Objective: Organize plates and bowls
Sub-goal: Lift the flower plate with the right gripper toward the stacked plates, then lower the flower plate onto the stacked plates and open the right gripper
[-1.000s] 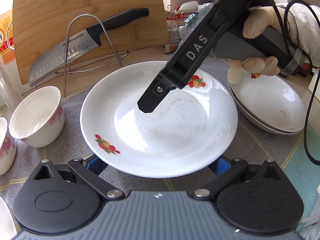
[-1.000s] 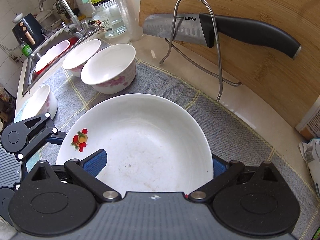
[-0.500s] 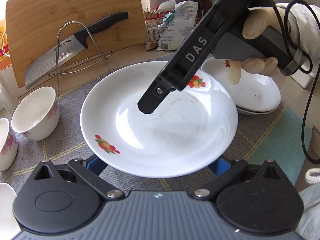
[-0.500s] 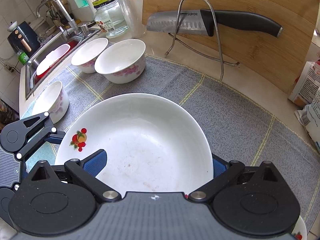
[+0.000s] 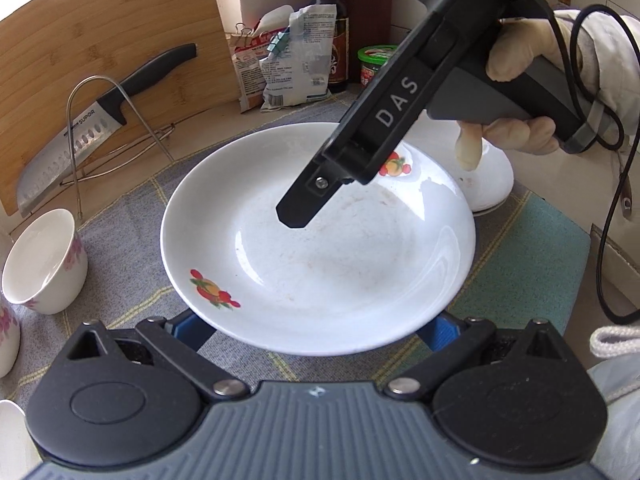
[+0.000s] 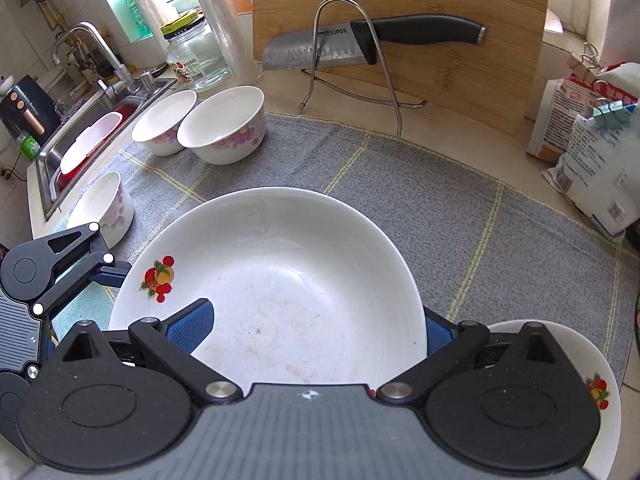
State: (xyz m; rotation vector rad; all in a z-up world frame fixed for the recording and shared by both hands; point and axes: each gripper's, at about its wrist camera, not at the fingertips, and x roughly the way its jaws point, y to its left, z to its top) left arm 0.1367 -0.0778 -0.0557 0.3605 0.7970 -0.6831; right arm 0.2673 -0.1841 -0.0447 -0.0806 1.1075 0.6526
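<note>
A white plate (image 5: 340,264) with fruit prints hangs above the grey mat, carried by both grippers. My left gripper (image 5: 314,328) is open, and the plate's near rim rests on top of both blue fingers. Gripping the far rim is my right gripper (image 6: 314,328): one blue pad (image 6: 192,324) lies inside the plate (image 6: 288,280) and the other finger sits under it, jaws wide. In the left wrist view its black finger (image 5: 294,216) reaches toward the plate's middle. A stack of like plates (image 5: 488,184) sits just right of the carried one.
Three flowered bowls (image 6: 224,124) stand on the mat toward the sink (image 6: 80,148). A knife (image 6: 360,40) rests in a wire rack against a bamboo cutting board (image 6: 440,0). Food bags (image 5: 288,56) and bottles line the back. A gloved hand (image 5: 516,60) holds the right gripper.
Both grippers have carried the plate to the right: the board, knife and bowls slide left in view and the stack of plates comes close. Neither grip has changed.
</note>
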